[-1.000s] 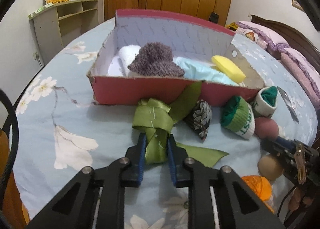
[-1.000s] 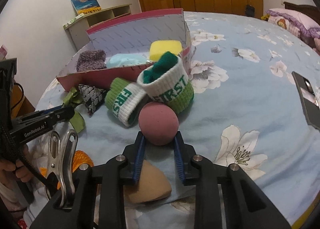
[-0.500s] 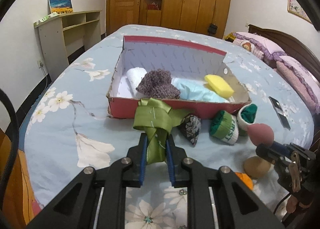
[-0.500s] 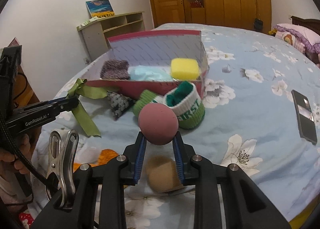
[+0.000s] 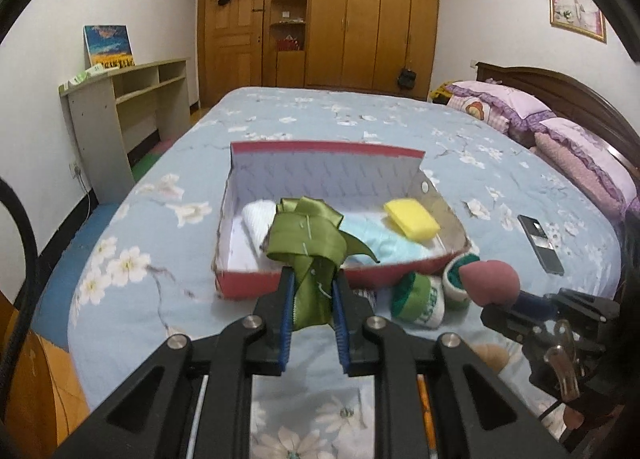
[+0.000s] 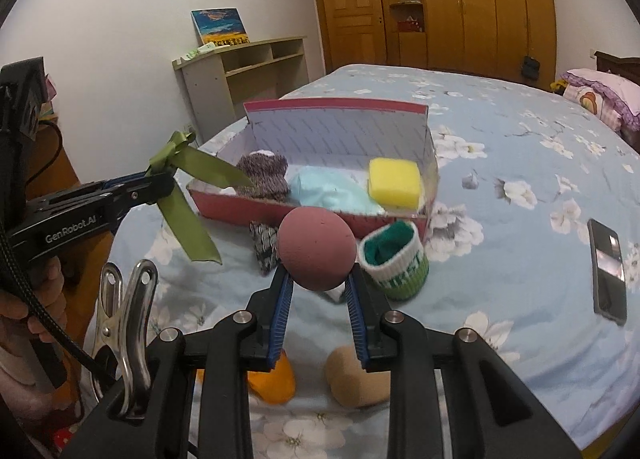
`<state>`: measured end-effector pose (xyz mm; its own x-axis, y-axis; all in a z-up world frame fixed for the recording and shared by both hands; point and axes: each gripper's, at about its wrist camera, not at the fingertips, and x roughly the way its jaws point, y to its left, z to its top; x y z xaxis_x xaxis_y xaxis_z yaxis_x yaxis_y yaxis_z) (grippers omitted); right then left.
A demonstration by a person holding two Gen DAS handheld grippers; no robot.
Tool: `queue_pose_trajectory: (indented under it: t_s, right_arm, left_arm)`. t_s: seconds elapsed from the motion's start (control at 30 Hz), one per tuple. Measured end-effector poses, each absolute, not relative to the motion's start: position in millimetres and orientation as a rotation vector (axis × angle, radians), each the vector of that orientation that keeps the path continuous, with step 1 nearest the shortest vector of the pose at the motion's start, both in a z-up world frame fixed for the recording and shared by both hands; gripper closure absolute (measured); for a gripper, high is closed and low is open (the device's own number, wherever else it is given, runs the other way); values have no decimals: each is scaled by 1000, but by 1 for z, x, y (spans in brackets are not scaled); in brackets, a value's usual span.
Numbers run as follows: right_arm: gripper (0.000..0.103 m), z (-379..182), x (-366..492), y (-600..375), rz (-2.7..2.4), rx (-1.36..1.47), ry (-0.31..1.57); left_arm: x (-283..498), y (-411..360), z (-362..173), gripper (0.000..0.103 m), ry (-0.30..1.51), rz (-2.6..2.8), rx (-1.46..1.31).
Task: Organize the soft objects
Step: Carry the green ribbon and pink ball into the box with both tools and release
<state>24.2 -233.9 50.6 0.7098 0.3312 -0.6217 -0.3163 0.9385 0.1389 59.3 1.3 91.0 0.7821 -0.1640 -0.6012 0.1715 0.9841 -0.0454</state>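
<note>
- Left gripper (image 5: 312, 283): clamped on green ribbon bow (image 5: 306, 233), aloft before the red box (image 5: 248, 283).
- Right gripper (image 6: 318, 287): pinching pink foam ball (image 6: 317, 253) above the bedspread (image 6: 500, 259).
- Both probably light and squashy; best gripped mid-body, gently.

Left gripper (image 5: 313, 283) jaws pinch green ribbon (image 5: 306, 237).

The green ribbon (image 5: 306, 237) hides the purple knitted piece in the box (image 5: 248, 283). The pink ball (image 6: 317, 254) covers one rolled sock. The orange object (image 6: 276, 381) is half hidden at lower centre.
</note>
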Motion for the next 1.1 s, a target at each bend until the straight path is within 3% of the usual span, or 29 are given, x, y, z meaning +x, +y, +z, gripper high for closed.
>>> queue_pose_trajectory:
  t_s: [0.7,1.1]
  right_arm:
    - [75,83,108,-212,342,6,648]
    - [75,49,168,-201,301,19,716]
  left_arm:
    - [143,-8,115,85,601,-153,34]
    - [204,-11,66,85,699,-130,23]
